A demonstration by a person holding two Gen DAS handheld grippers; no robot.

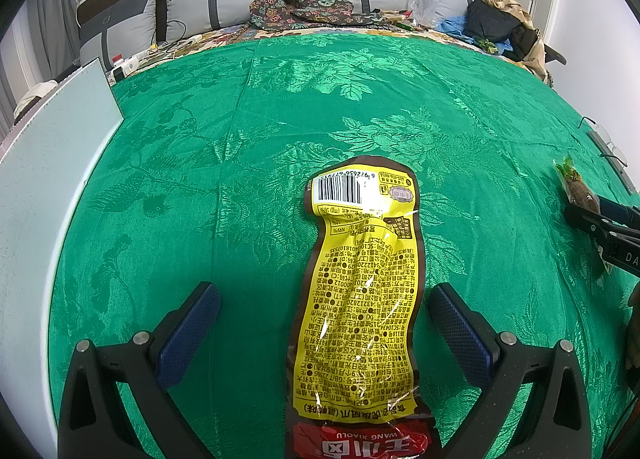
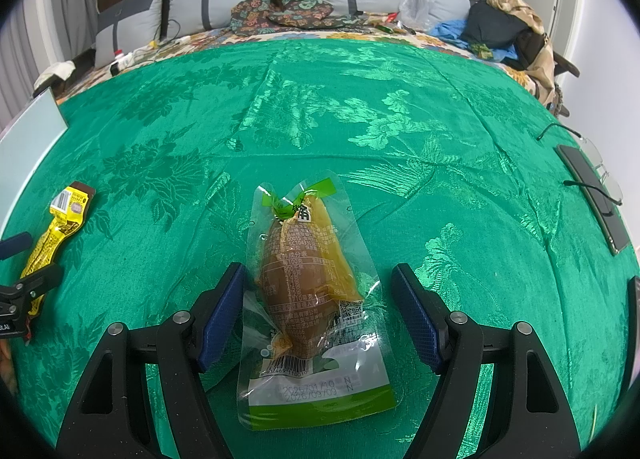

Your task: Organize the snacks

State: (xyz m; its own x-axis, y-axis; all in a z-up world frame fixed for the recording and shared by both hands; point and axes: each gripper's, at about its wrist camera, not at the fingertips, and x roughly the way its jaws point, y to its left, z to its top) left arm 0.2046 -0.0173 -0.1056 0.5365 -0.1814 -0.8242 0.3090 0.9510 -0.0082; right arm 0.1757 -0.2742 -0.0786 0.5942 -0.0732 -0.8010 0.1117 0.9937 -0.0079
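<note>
Both grippers, left gripper (image 1: pixel 324 323) and right gripper (image 2: pixel 318 311), stand apart around the yellow packet (image 1: pixel 356 299) and the clear packet (image 2: pixel 308 291) at lower centre, probably to grasp them.

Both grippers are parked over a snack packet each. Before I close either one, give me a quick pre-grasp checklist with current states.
1. Left gripper open: ok, pads stand clear of the yellow packet.
2. Yellow packet centred between left pads: ok.
3. Right gripper open: ok.
4. Clear packet between right pads: ok, though its film edge lies close to the left pad.
5. Packets flat on the green cloth: ok.
6. Destination for the snacks: cannot tell; a white box sits at the left, its inside hidden.
</note>
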